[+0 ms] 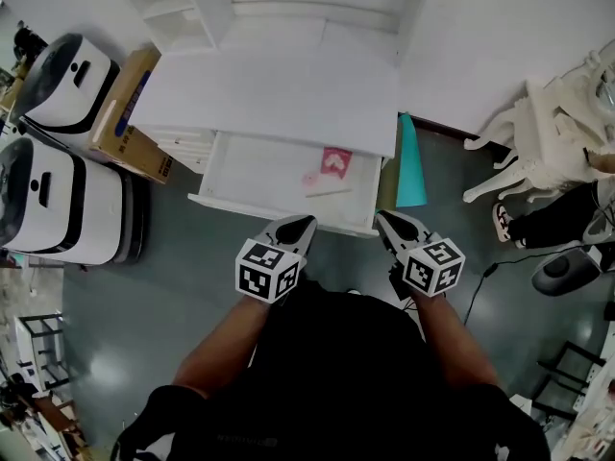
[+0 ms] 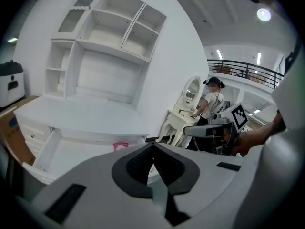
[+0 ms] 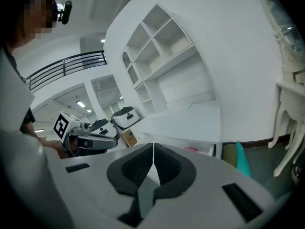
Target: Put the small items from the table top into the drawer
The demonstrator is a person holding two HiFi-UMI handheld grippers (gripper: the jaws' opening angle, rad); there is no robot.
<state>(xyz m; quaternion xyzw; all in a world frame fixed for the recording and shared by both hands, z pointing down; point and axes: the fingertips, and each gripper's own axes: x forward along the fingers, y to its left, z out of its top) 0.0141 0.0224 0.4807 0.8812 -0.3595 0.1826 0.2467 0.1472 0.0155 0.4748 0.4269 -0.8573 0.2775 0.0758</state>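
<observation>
Just in front of the open drawer, the left gripper hangs with its jaws pressed together, empty. Inside the drawer's right half lie a pink card and a thin stick (both flat). The right gripper, at the drawer's right front corner, is likewise closed on nothing.

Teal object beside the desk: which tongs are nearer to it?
Right. The right tongs sit just below the teal object in the head view, by the open drawer's right corner; the left tongs are further left, before the drawer's middle.
</observation>
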